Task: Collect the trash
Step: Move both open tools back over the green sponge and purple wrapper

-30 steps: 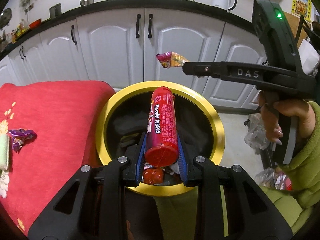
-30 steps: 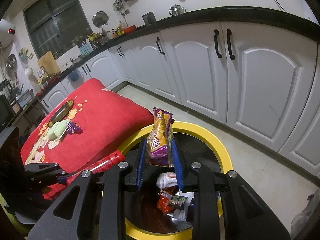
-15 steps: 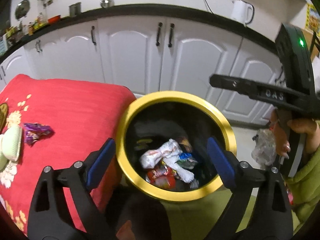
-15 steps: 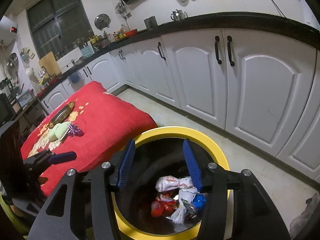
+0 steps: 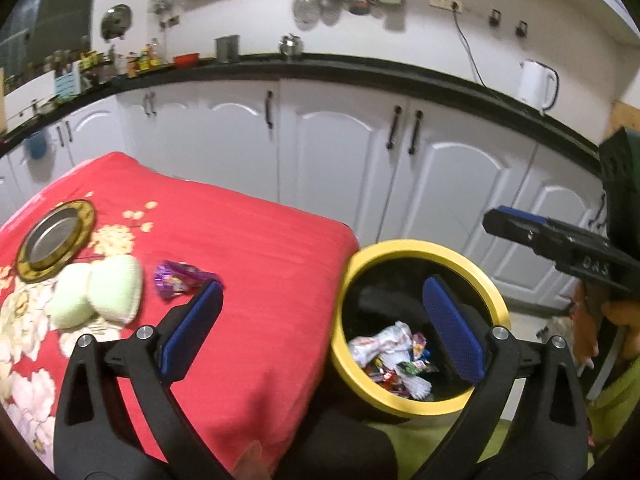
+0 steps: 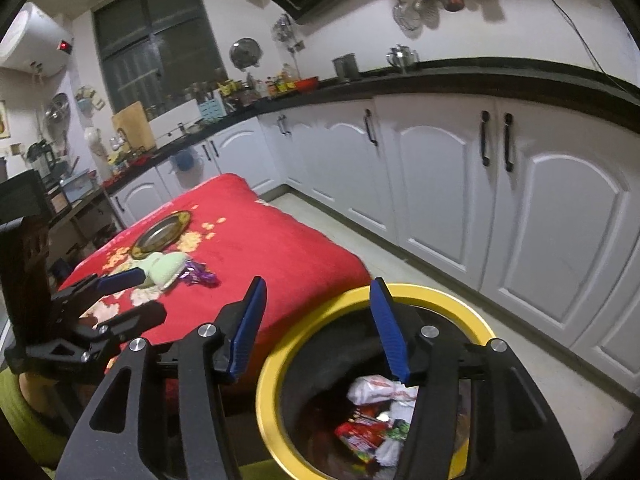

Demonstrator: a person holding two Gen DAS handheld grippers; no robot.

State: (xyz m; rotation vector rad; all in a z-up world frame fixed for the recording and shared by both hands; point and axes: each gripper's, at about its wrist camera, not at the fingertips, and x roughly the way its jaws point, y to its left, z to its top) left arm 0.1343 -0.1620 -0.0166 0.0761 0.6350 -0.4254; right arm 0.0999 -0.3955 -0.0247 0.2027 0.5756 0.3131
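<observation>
1. the left gripper is spread wide with nothing between its blue pads; one pad sits over the red tablecloth, the other over the mouth of the yellow-rimmed trash bin.
2. the right gripper is also released and carrying nothing; its right pad hangs over the bin's opening, its left pad over the edge of the cloth.
3. crumpled wrappers in white, red and green lie in a heap at the bottom of the bin, below and just ahead of both grippers.
4. a purple foil wrapper lies on the cloth, just ahead of the left gripper's left pad.
5. two pale green sponges sit touching each other to the left of that wrapper.
6. a gold-rimmed metal dish rests further ahead on the left.
7. white kitchen cabinets run across the background.
</observation>
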